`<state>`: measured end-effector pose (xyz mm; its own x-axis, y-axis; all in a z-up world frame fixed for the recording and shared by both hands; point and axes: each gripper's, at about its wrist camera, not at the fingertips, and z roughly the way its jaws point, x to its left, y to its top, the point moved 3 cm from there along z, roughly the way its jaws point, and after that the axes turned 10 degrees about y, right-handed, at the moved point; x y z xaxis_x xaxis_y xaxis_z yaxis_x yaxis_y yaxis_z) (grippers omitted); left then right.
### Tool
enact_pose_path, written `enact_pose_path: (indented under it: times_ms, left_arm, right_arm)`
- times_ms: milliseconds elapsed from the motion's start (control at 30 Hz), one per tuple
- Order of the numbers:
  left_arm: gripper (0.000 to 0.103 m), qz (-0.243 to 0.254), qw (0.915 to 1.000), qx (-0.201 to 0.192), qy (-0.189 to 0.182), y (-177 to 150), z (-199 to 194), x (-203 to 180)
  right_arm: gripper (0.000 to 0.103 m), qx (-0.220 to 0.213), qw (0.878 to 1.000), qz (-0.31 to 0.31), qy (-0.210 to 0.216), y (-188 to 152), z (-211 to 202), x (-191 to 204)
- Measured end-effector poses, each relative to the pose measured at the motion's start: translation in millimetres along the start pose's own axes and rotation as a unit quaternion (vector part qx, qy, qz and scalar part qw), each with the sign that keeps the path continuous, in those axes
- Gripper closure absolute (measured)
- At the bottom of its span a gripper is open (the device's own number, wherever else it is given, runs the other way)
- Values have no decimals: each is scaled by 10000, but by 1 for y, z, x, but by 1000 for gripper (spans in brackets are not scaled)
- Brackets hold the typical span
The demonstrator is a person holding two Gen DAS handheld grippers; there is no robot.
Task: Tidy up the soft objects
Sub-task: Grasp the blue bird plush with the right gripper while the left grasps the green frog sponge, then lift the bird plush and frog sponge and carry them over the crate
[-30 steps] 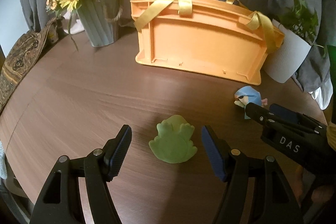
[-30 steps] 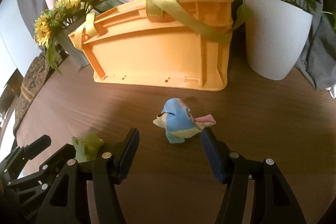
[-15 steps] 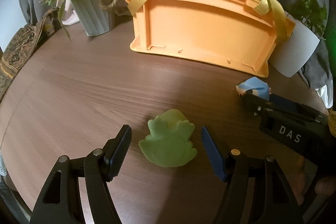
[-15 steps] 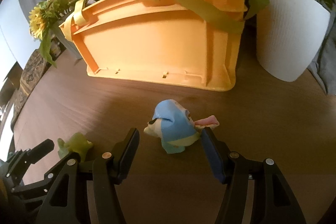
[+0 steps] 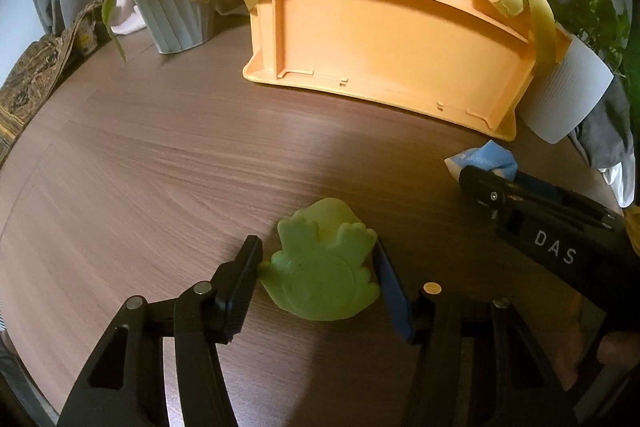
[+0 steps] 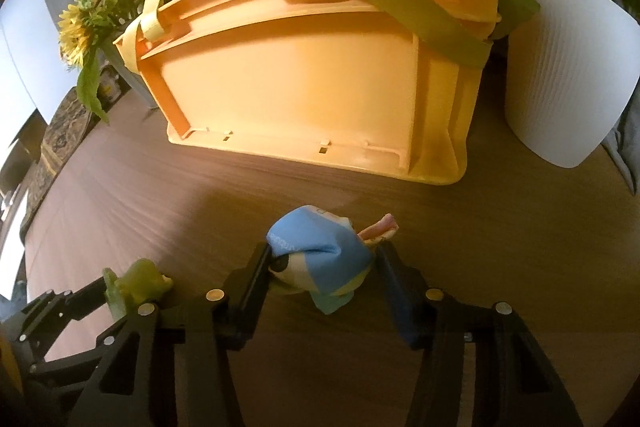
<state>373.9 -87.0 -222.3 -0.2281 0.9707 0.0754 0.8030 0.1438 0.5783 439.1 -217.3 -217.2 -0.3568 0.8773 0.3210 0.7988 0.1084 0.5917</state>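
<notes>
text: "DAS" | on: right gripper body | blue toy print: unreadable

The left gripper reached up from the bottom of its own view, its two fingers closed in against the sides of the green frog toy at lower centre. The right gripper did likewise, its fingers pressing the blue soft toy between them. In the left view it entered from the right edge as a dark arm.
</notes>
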Motion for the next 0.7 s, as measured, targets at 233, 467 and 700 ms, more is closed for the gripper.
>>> enact_pose_path:
  times_ms: [233, 467, 700]
  left_arm:
    - [50, -3, 9999, -143, -28, 3, -9, 3]
    - [50, 45, 9995, -307, -112, 6, -23, 7]
    - [50, 61, 9985, -516, -165, 10, -43, 16]
  right_arm:
    - [51, -58, 10000, -1, -23, -8, -12, 5]
    - [51, -131, 9999, 106, 7, -13, -28, 10]
    - [51, -257, 9996, 130, -12, -18, -49, 21]
